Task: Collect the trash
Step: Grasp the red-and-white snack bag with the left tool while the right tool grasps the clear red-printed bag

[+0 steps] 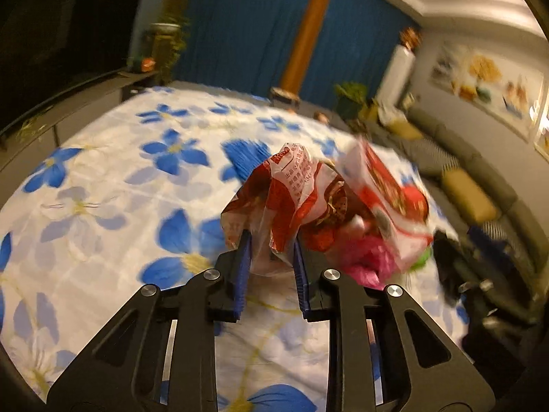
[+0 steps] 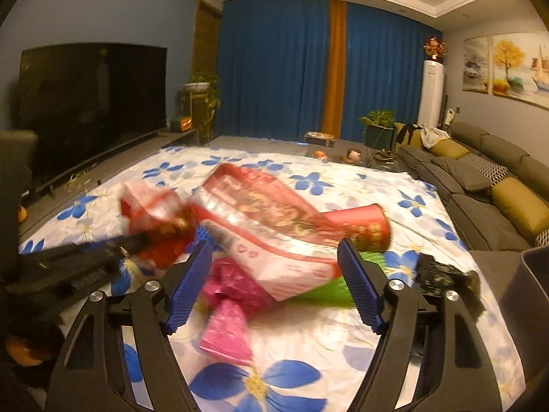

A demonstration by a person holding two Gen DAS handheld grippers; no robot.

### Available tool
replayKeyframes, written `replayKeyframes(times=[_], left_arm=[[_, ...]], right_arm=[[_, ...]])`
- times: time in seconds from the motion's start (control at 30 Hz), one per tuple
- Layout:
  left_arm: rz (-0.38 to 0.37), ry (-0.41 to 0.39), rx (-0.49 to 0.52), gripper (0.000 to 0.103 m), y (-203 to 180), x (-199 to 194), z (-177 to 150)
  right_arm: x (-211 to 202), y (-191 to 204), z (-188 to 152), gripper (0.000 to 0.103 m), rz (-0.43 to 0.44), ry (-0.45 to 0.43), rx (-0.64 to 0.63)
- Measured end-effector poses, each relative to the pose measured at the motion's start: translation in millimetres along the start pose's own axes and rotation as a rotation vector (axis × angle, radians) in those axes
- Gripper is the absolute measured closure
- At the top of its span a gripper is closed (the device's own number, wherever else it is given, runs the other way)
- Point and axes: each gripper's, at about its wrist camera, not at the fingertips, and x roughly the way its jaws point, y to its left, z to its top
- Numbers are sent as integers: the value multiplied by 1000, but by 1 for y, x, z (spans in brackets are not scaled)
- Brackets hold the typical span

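Observation:
My left gripper [image 1: 272,245] is shut on a red and white plastic bag [image 1: 295,192] and holds it up over the flowered sheet [image 1: 103,178]. The bag hangs open, with a pink wrapper [image 1: 363,261] below it. In the right wrist view the same bag [image 2: 260,226] is blurred, and the left gripper's black arm [image 2: 79,257] reaches to it from the left. My right gripper [image 2: 274,261] is open, its blue pads either side of the bag's lower edge. A pink wrapper [image 2: 226,322], a red can [image 2: 370,226] and a green item [image 2: 326,292] lie beneath.
The sheet [image 2: 343,343] covers a low surface. A grey sofa [image 2: 487,199] with yellow cushions runs along the right. A dark TV [image 2: 92,110] on a low cabinet stands at the left. A black object [image 2: 442,278] lies by my right finger. Blue curtains hang behind.

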Motion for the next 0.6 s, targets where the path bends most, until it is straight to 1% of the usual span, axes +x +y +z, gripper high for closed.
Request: replayKeyframes(times=[0.07,0.17,0.23,0.27,0.33,0.37,0.4,0.43,0.47,0.5,0.53,0.6], left_arm=[[57,-38,-44,80,12,-7,4],[110,-63,-94,80,25,-11,8],[135,-73,-99,80,29,-13,9],[148,-82,-98,80,29,-14,10],[147,-84,-99,80,29,-16,10],[140,-80,-99,80,30,-16,10],[138,-77,-95,80,29,-15,9],[137,-75,-91,80,29,-14,9],[133,-73,-89,80,28,-14,9],[128,-72,-87,80,29,-14,9],[125,-71,-85,80,29,-14,8],[118,-69,-81,80,28,-12,8]], right_arm=[[7,8,2,31,1,6,-16],[18,22,5,31,-11,15,-46],[27,29,7,35,-15,28,-60],[32,32,8,39,-22,36,-70],[40,37,9,43,-35,48,-78],[45,39,9,48,-41,57,-80],[48,40,9,56,-44,65,-80],[52,40,8,60,-50,74,-82],[54,40,8,71,-53,80,-83],[56,39,7,78,-53,84,-84],[55,39,6,80,-55,78,-83],[51,36,6,90,-60,56,-86]])
